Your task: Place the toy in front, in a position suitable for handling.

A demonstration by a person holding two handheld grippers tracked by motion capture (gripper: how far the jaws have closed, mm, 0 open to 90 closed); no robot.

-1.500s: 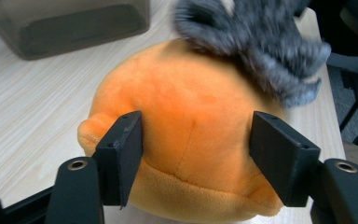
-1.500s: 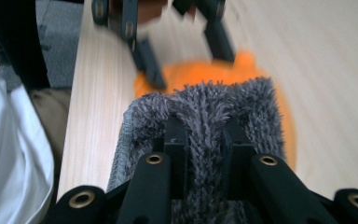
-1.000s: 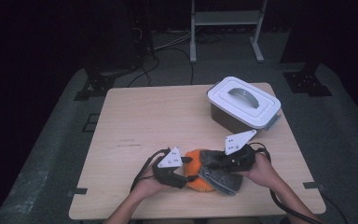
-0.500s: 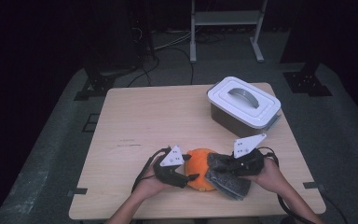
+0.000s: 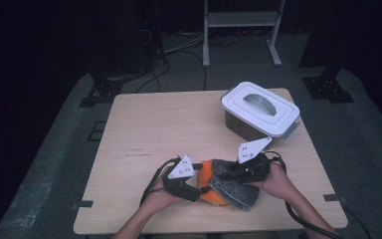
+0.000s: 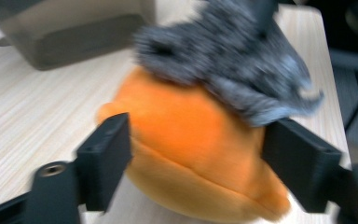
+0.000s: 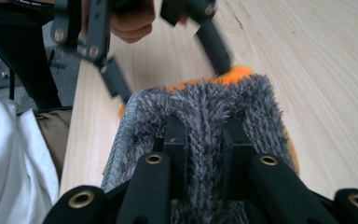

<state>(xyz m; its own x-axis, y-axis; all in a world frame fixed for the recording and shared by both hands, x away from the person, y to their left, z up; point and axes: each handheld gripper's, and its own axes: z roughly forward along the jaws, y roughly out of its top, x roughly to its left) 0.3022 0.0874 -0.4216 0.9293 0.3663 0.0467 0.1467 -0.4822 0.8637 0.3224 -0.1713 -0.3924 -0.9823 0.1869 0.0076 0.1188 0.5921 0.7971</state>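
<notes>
An orange plush cushion [image 5: 213, 197] lies near the table's front edge with a grey fuzzy cloth [image 5: 238, 192] draped over it. My left gripper [image 5: 202, 188] reaches in from the left. Its jaws have just been opening and stand open on either side of the orange cushion [image 6: 191, 140], left gripper [image 6: 198, 161]. From the right, my right gripper [image 5: 225, 173] is shut on a fold of the grey cloth [image 7: 205, 107], right gripper [image 7: 205, 140]. The right gripper view also takes in the left gripper's fingers [image 7: 214, 46] beyond the cloth.
A grey box with a white handled lid [image 5: 261, 109] stands at the table's back right. The wooden table [image 5: 169, 124] stretches bare to the left and back. Cables trail off the front edge. Dark floor and stand legs surround the table.
The left gripper's jaws have spread wider around the orange cushion. The right gripper shifted slightly with the grey cloth still in its grip. Both hands stay near the front edge.
</notes>
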